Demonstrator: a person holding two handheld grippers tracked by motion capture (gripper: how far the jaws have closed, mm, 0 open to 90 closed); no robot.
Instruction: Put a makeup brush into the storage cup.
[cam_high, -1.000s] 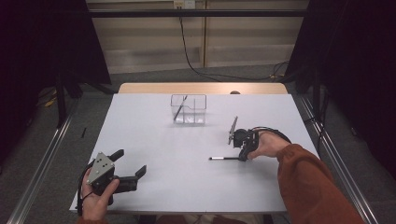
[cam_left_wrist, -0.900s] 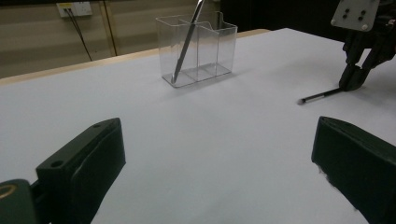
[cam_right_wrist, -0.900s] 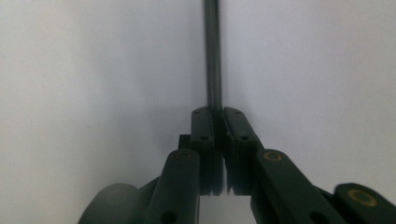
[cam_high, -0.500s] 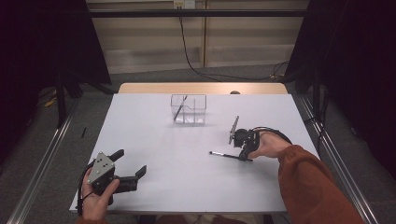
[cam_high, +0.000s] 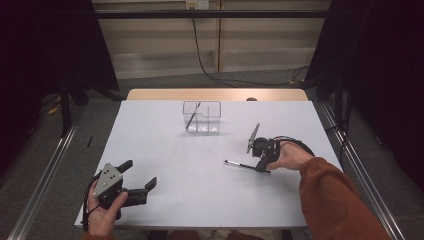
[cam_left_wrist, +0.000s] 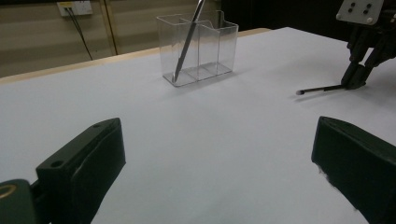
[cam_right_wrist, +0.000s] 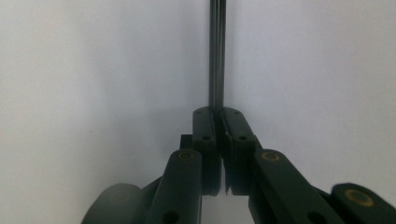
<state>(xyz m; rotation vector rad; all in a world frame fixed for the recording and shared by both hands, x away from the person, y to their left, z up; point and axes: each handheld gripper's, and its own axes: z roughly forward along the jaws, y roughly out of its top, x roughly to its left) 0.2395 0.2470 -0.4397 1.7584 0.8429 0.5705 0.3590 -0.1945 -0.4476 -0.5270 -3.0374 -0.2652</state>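
**While one gripper clamps a pen on the table, the other rests with its jaws apart**

Seen from the high view, a white table runs away from the person, whose two forearms come in from the bottom edge. On the person's right side, the right gripper points down at the tabletop with its jaws pressed together on one end of a thin dark pen. The pen sticks out toward the left of that view, its pale tip near the table's middle, and whether that tip touches the surface cannot be told. In the right gripper view, the two black jaws meet around the pen's shaft, which runs straight up the picture over the white surface. A hand in a rust-orange sleeve holds this gripper.

Near the front left corner, the left gripper sits low over the table in the person's left hand, its jaws spread wide with nothing between them.

Toward the far edge, well apart from both grippers, stands a clear plastic holder split into compartments. A second pen leans tilted in its left compartment.
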